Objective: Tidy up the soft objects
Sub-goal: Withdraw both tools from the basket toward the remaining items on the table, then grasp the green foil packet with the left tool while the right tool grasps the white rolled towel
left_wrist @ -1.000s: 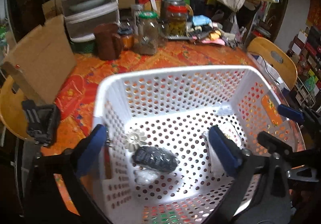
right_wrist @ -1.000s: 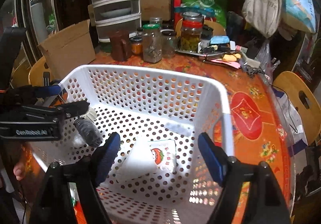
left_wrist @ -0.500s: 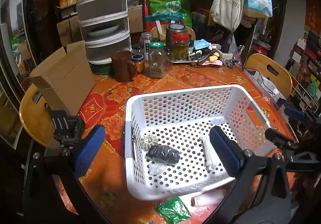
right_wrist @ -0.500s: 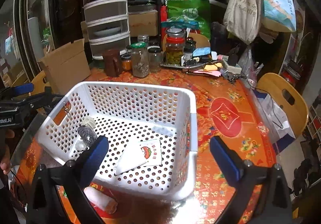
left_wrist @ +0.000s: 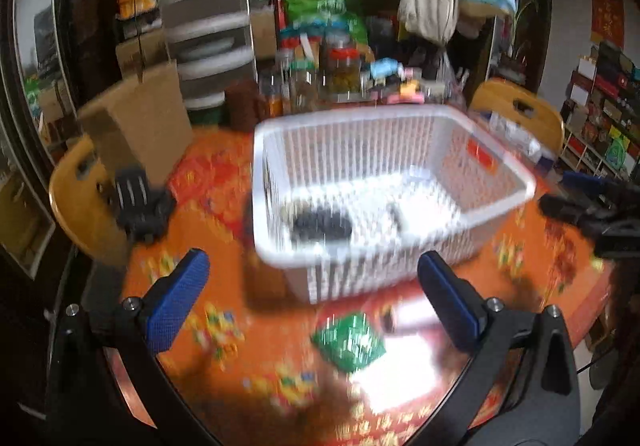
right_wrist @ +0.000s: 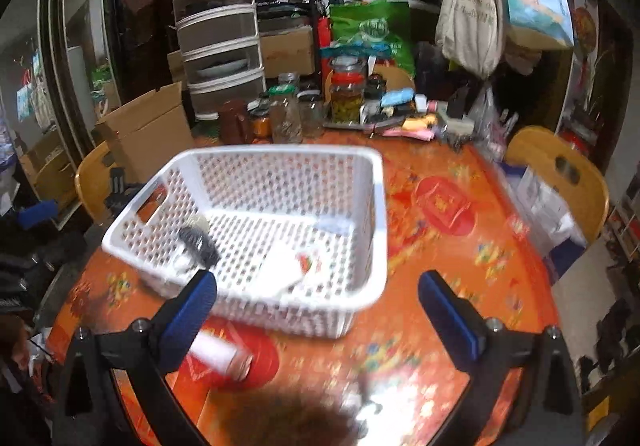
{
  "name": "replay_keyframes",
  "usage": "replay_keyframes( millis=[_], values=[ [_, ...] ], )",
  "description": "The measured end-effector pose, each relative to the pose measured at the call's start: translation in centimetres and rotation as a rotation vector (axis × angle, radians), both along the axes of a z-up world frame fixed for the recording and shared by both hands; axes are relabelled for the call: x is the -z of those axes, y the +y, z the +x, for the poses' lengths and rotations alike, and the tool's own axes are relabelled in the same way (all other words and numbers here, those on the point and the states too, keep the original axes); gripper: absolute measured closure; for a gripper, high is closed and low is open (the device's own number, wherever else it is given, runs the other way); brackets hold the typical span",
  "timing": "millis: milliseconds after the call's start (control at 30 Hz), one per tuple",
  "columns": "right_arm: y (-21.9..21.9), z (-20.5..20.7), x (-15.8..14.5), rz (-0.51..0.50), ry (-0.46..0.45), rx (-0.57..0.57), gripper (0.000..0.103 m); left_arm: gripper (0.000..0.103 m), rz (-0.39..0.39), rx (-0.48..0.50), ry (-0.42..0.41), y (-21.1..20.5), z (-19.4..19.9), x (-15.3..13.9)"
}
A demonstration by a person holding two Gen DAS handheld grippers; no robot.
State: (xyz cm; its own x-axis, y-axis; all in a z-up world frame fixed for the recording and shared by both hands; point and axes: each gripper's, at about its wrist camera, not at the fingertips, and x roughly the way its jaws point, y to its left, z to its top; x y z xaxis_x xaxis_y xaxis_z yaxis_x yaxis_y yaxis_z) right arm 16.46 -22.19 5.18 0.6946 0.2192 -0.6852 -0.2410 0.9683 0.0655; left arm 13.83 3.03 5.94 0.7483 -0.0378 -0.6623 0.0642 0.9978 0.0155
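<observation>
Your right gripper (right_wrist: pixel 318 296) and left gripper (left_wrist: pixel 314 288) both gape wide, released, holding nothing, just before the white basket (right_wrist: pixel 376 214).

Both wrist views look obliquely down across table at near range. Left view blurred, from basket's (left_wrist: pixel 394 202) left corner; right from opposite side. Shared: basket, jars (right_wrist: pixel 285 118), tablecloth (right_wrist: pixel 440 202).

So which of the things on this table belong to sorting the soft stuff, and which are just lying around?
Part of the job:
- white basket
- dark soft item and white packet inside it
- white roll and green packet on the table, outside the basket

Just lying about:
- glass jars
- cardboard box
- tiered mesh rack
- hanging tote bags
</observation>
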Motion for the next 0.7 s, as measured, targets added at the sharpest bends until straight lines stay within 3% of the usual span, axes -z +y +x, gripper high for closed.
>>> replay_keyframes(
  millis=[233, 467, 567, 633, 700],
  values=[
    [-0.6, -3.7, 5.1, 0.039, 0.065, -0.011, 0.002, 0.0, -0.051, 0.025, 0.141, -0.5, -0.7, 9.9],
    [-1.0, -5.1, 7.1, 0.092, 0.083, -0.003, 0.002, 0.003, -0.037, 0.042, 0.187, -2.0, 0.0, 13.8],
    [-0.6, -5.2, 7.6, 0.1, 0.085, -0.006, 0.002, 0.016, -0.04, 0.044, 0.204, -2.1, 0.3, 14.7],
    [-0.3, -5.1, 8.0, 0.11, 0.089, -0.004, 0.002, 0.03, -0.047, 0.032, 0.192, -2.0, 0.1, 14.7],
    [0.0, -4.9, 8.3, 0.125, 0.091, -0.009, 0.002, 0.033, -0.045, 0.035, 0.187, -2.0, 0.0, 14.7]
  ],
)
